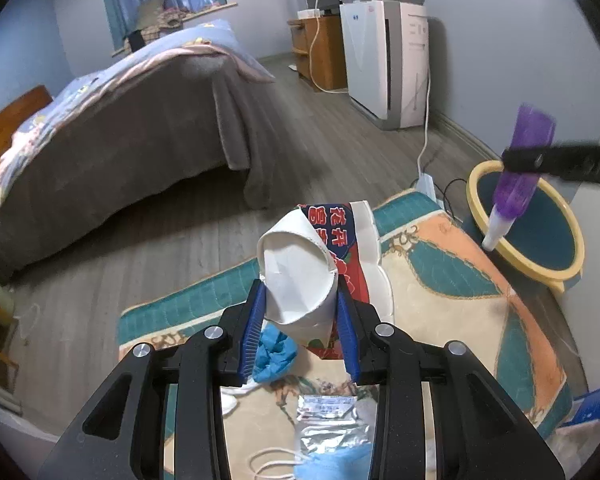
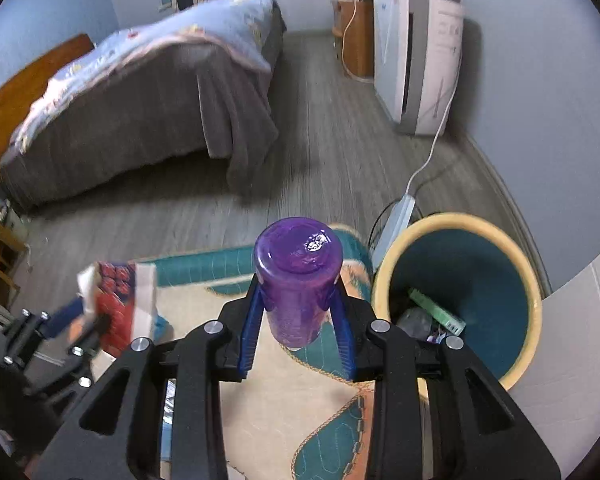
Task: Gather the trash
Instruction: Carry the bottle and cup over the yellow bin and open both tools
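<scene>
A crushed white paper cup (image 1: pixel 298 276) is clamped between the blue pads of the left gripper (image 1: pixel 300 316); a red and blue printed carton (image 1: pixel 340 248) is seen just behind it; a patterned rug (image 1: pixel 452 288) lies below, strewn with a blue glove (image 1: pixel 274 356), a foil packet (image 1: pixel 332 424) and a face mask (image 1: pixel 320 464); at right a purple bottle (image 1: pixel 520 172) is gripped by the right gripper (image 1: pixel 516 160), cap down, over a yellow-rimmed bin (image 1: pixel 540 268); a bed (image 1: pixel 120 120) is seen beyond.
</scene>
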`<state>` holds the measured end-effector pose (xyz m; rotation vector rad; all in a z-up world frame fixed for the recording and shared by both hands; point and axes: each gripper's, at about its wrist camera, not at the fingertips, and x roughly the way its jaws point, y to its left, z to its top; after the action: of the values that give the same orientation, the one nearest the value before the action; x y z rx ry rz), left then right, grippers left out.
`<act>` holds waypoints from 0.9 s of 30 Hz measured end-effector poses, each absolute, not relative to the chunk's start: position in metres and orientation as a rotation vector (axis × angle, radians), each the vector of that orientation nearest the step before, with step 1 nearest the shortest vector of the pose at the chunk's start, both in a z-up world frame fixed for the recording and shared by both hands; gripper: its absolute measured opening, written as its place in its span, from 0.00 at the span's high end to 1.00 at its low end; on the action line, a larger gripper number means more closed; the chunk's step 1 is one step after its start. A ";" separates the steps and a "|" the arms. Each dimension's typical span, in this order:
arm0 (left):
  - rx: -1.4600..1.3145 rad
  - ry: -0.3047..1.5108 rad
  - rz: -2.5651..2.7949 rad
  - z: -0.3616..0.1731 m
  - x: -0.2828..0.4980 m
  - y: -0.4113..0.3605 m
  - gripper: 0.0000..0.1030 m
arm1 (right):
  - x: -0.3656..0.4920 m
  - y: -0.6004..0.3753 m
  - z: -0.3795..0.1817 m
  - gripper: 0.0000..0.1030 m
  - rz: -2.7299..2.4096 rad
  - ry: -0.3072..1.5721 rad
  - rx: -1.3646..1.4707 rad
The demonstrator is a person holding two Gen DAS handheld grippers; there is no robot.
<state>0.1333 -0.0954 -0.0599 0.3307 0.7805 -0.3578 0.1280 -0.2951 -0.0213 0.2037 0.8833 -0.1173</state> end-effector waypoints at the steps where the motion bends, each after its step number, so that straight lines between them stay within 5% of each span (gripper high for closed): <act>1: 0.327 0.785 -0.360 -0.059 0.132 -0.098 0.65 | 0.126 -0.298 -0.016 0.69 -0.119 0.874 0.208; 27: 0.346 0.797 -0.429 -0.049 0.061 -0.162 0.65 | 0.076 -0.361 0.001 0.69 -0.079 0.875 0.280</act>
<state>0.0613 -0.1621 -0.0489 0.3460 0.7974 -0.4291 0.0755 -0.3610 0.0009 0.2802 0.8755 -0.0792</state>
